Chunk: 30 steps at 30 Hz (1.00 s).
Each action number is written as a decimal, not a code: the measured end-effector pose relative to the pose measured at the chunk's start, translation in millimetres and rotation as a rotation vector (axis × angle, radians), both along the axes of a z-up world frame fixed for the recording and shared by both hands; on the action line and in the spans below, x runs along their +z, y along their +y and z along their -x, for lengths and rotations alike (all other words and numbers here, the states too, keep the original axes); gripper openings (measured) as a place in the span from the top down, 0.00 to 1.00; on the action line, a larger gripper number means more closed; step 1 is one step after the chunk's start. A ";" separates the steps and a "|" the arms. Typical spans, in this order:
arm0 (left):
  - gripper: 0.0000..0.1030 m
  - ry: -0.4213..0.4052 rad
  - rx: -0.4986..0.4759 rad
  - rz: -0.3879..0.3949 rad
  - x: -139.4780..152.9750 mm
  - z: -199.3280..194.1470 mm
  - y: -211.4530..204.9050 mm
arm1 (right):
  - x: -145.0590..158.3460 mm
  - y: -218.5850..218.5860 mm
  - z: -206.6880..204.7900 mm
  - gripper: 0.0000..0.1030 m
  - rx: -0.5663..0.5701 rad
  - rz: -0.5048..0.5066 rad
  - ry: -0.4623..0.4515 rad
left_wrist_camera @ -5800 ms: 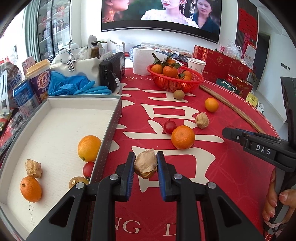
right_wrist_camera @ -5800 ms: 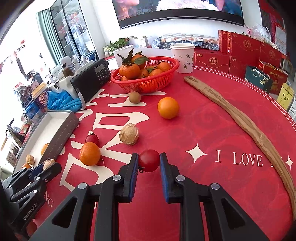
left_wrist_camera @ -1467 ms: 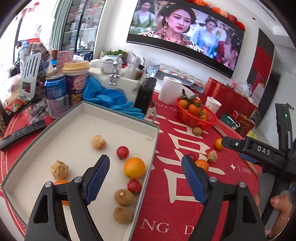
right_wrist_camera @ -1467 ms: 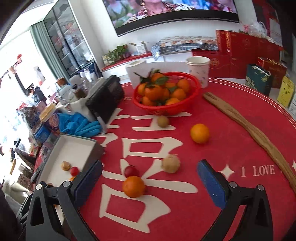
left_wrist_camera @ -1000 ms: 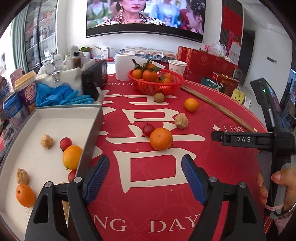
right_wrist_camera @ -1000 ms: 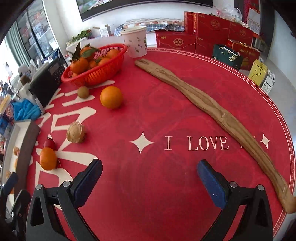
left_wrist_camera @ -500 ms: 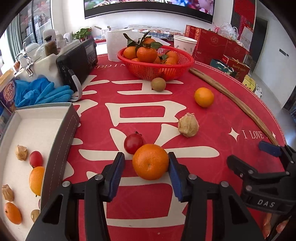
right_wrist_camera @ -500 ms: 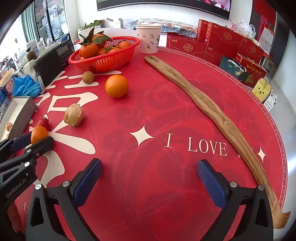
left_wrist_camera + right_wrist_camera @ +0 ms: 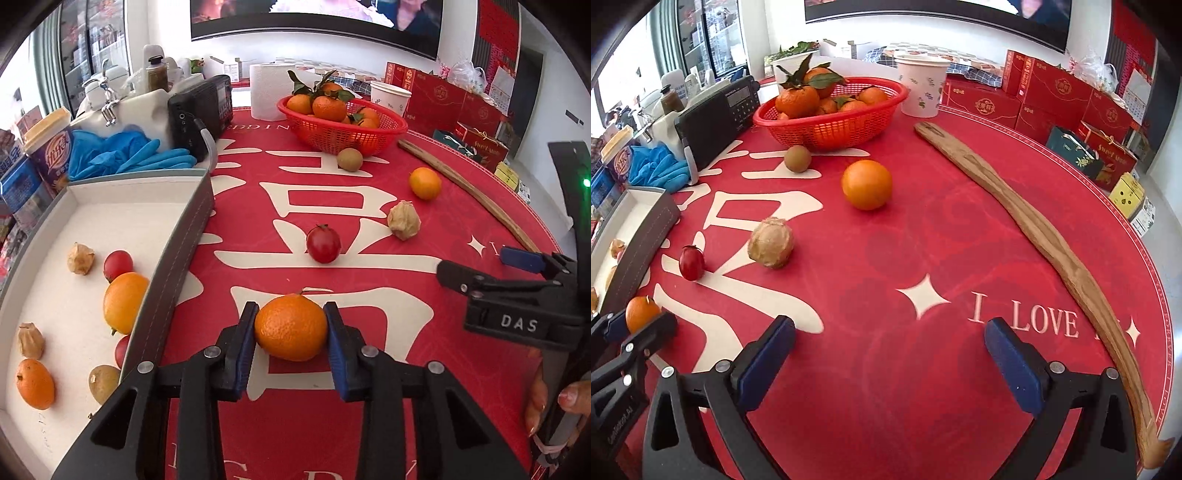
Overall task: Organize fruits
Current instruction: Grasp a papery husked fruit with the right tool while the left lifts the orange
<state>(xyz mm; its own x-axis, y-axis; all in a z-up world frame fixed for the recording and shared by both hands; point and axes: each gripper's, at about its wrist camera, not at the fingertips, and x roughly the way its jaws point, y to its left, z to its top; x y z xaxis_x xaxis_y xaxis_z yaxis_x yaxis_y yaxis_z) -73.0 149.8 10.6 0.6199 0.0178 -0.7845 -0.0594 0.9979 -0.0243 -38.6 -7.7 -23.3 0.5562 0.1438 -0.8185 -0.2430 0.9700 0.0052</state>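
Table: red cloth (image 9: 424, 369) under both my grippers.
Left gripper (image 9: 291, 332): I have its pads clamped on the tangerine (image 9: 291, 327), whether lifted or resting I can't tell, just beside the tray (image 9: 173, 258).
Right gripper (image 9: 886, 354): jaws wide, holding nothing.
Mid-table: cherry tomato (image 9: 323, 244), husk fruit (image 9: 403, 220), orange (image 9: 424, 183), kiwi (image 9: 349, 159).
Far: basket (image 9: 343, 136) of tangerines.
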 end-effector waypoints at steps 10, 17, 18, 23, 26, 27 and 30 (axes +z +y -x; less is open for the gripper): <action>0.62 -0.007 -0.002 -0.006 -1.1 -1.6 2.1 | 1.2 66.5 -24.4 0.12 0.129 0.001 -0.031; 0.63 -0.014 -0.002 0.025 -0.9 0.5 6.6 | 7.6 51.1 -9.0 0.76 0.121 -0.067 -0.040; 0.63 -0.017 -0.002 0.030 -0.5 1.6 7.5 | 8.1 45.4 -6.2 0.76 0.119 -0.090 -0.030; 0.63 -0.053 0.016 0.031 7.9 6.8 11.4 | 14.2 16.9 8.4 0.76 0.090 -0.182 -0.013; 0.63 -0.086 0.032 0.035 15.2 9.8 14.7 | 23.1 6.9 16.4 0.76 0.076 -0.186 -0.059; 0.63 -0.096 0.037 0.038 17.4 11.0 15.8 | 25.7 4.5 18.1 0.76 0.075 -0.195 -0.068; 0.63 -0.117 0.049 0.029 20.5 11.4 16.8 | 29.9 4.0 18.2 0.75 0.078 -0.211 -0.075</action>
<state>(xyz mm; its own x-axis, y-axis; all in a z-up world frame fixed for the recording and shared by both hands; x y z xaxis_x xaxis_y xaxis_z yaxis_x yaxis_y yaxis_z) -84.5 166.6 31.1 0.7061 0.0287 -0.7076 -0.1034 0.9926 -0.0630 -56.8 -3.7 6.6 0.5947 0.3520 -0.7228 -0.3247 0.9276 0.1846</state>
